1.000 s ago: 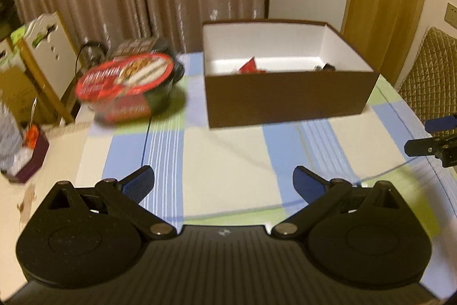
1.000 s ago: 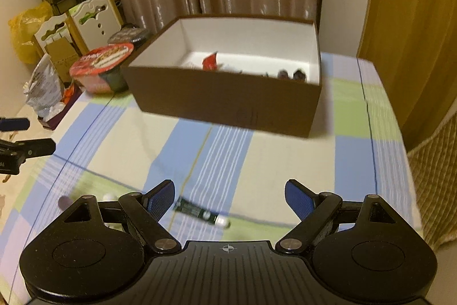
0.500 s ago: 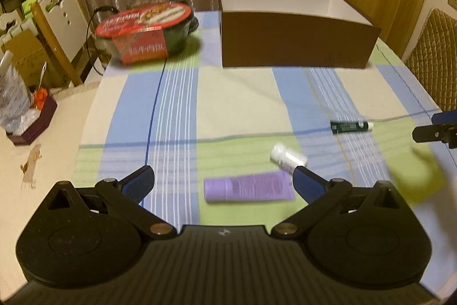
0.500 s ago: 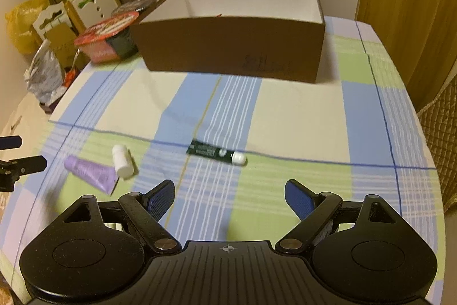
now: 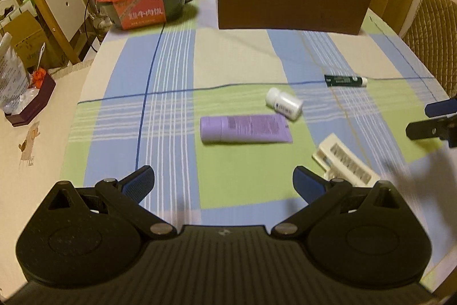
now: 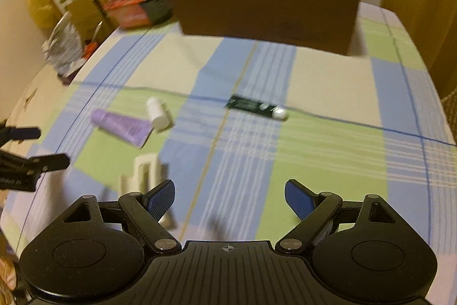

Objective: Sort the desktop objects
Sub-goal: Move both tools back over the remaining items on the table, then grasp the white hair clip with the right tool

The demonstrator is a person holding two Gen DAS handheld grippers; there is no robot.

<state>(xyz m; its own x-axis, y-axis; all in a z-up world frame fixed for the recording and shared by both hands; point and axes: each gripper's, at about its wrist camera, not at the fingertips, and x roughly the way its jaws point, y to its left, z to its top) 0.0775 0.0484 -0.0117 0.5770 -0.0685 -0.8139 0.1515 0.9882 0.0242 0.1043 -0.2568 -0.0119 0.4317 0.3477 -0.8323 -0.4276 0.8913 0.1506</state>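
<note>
Both tools pulled back; brown box (image 5: 288, 6) interior now hidden.

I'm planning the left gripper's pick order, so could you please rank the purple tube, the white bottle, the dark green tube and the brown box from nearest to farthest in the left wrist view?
1. purple tube, straight ahead.
2. white bottle, just beyond, slightly right.
3. dark green tube, farther right.
4. brown box, far end.
</note>
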